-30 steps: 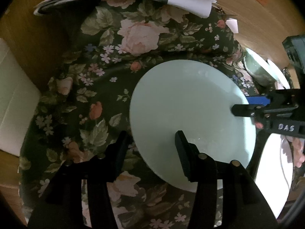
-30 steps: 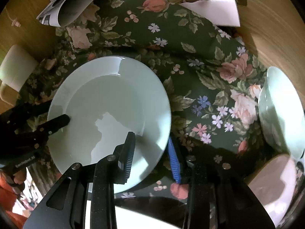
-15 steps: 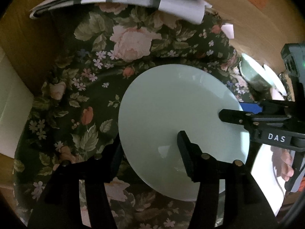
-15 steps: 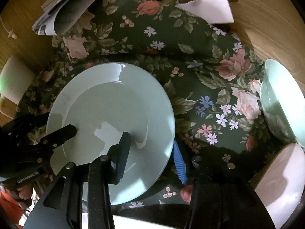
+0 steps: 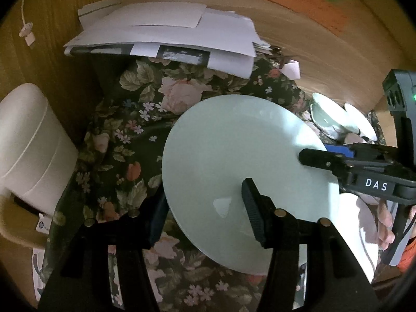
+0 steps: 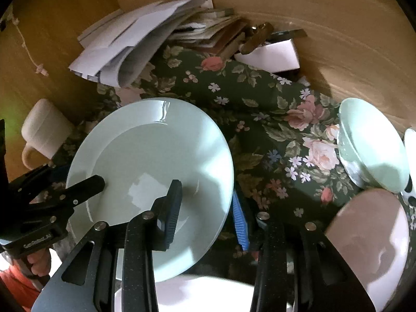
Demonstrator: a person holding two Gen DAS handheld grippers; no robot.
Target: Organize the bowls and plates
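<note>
A pale green plate (image 5: 234, 156) (image 6: 156, 150) hangs tilted just above the floral cloth (image 5: 122, 135), held from two sides. My left gripper (image 5: 205, 192) clamps its near rim, one finger on top and the other underneath. In the right wrist view this gripper (image 6: 72, 175) grips the plate's left edge. My right gripper (image 6: 205, 189) has the opposite rim between its fingers and its jaws are closing on it, black finger on top, blue pad below. The left wrist view shows it (image 5: 319, 153) at the plate's right edge.
A pale green bowl (image 6: 374, 145) lies tilted on the cloth at right, a pinkish-white dish (image 6: 374, 241) in front of it. A white plate (image 6: 208, 293) sits beneath the held one. A white mug (image 6: 44, 132) stands at left. Stacked papers (image 5: 169, 33) lie against the wooden wall.
Both grippers have risen with the plate still in them. The plate now hangs higher above the cloth, and the mug, papers and wall have come further into view.
</note>
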